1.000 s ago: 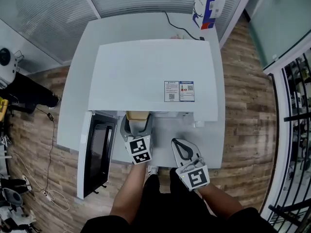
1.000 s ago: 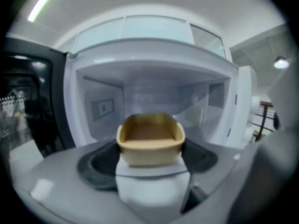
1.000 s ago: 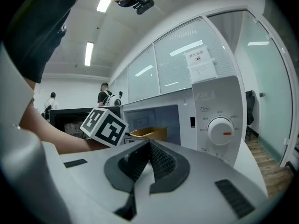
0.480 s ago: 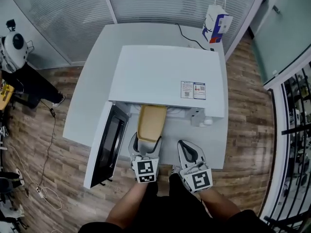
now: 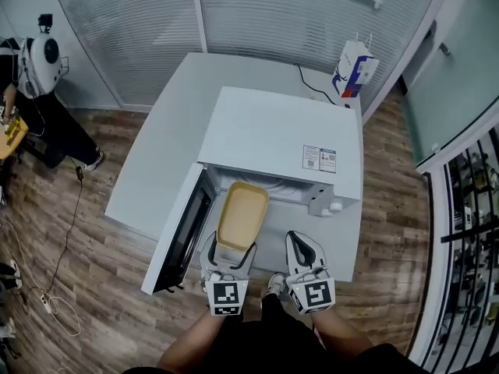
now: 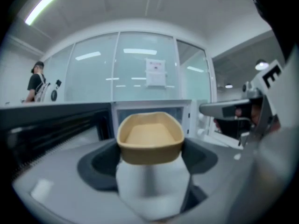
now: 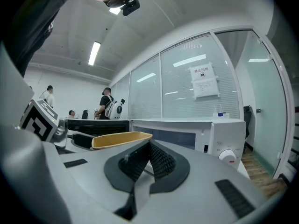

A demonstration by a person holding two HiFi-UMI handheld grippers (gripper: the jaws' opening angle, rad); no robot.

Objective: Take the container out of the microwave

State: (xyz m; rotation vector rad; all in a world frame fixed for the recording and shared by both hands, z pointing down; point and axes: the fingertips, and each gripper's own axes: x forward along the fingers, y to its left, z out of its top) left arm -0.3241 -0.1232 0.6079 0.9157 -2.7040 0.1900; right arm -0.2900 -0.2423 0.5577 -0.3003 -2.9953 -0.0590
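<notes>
My left tool point(image 5: 230, 249) grips the container point(image 5: 242, 215) by its near end, one jaw on each long side, the jaws standing wide across its width. In the left gripper view the container point(image 6: 149, 136) is a tan, shallow, oblong tray with rounded corners, open side up and roughly level; I can see nothing inside it. The container is held in front of the microwave point(image 5: 273, 135), with its far end just at the mouth of the open cavity and the rest of it over the strip of counter point(image 5: 152, 170) before the appliance. The microwave door point(image 5: 183, 236) stands open, swung out to my left, just beside the container. My right tool point(image 5: 304, 248) is closed and empty: in the right gripper view its ribbed pads point(image 7: 161, 160) meet at the tip with nothing between them. It sits just right of the left tool, apart from the container, in front of the control panel with its knob point(image 7: 225, 156)
</notes>
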